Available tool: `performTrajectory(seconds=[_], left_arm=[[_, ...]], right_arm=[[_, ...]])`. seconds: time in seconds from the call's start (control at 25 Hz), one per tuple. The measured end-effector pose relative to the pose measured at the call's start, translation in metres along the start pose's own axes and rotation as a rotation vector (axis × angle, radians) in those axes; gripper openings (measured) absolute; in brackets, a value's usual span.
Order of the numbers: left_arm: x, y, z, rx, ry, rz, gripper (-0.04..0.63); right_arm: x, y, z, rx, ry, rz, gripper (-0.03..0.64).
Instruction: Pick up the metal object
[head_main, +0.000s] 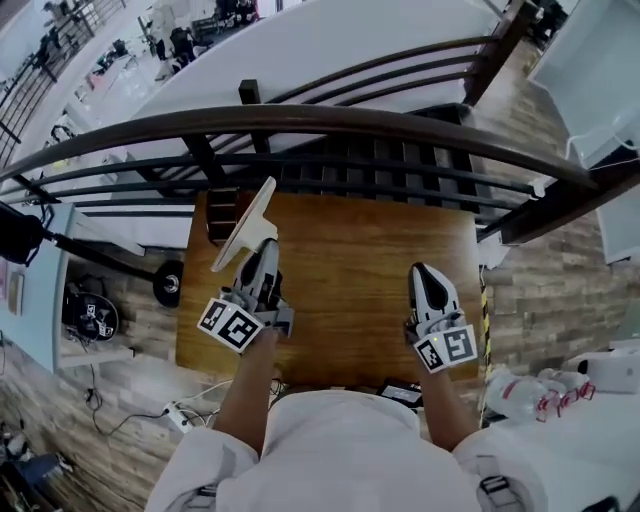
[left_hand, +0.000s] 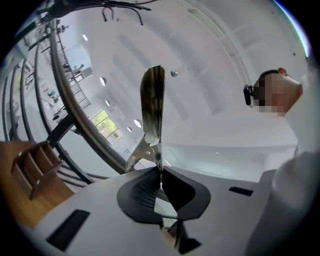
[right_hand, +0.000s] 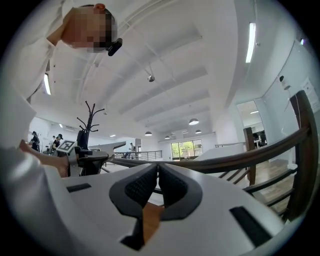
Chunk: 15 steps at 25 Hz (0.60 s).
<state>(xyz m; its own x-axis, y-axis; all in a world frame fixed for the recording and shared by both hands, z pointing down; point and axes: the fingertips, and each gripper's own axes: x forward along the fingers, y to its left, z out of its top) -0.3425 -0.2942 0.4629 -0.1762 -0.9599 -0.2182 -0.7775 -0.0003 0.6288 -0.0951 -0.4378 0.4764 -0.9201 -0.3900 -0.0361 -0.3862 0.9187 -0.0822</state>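
Note:
The metal object (head_main: 248, 222) is a flat, shiny blade with a wide end, raised above the wooden table (head_main: 370, 260) at its back left. My left gripper (head_main: 263, 252) is shut on its narrow lower end. In the left gripper view the metal object (left_hand: 153, 107) sticks straight up out of the left gripper (left_hand: 160, 171), tilted toward the ceiling. My right gripper (head_main: 428, 278) hovers over the table's right side, shut and empty. In its own view the right gripper (right_hand: 157, 169) has its pads together with nothing between them.
A small wooden rack (head_main: 221, 212) stands at the table's back left corner, also seen as the wooden rack (left_hand: 31, 169). A dark curved railing (head_main: 330, 118) runs just beyond the table. A black device (head_main: 401, 392) lies at the front edge; plastic bottles (head_main: 525, 395) lie at the right.

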Motion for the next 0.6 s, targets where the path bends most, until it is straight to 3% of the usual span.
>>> performTrajectory(seconds=[0.32,0.6], left_arm=[[-0.009,-0.059,0.037,0.363,0.12,-0.052,0.023],[-0.025,-0.093,0.035,0.567,0.15,-0.006,0.023]], right_arm=[[-0.023,0.02,0.03,-0.042,-0.037,-0.034,0.026],[-0.051,0.022,0.046,-0.044,-0.055,-0.014,0.028]])
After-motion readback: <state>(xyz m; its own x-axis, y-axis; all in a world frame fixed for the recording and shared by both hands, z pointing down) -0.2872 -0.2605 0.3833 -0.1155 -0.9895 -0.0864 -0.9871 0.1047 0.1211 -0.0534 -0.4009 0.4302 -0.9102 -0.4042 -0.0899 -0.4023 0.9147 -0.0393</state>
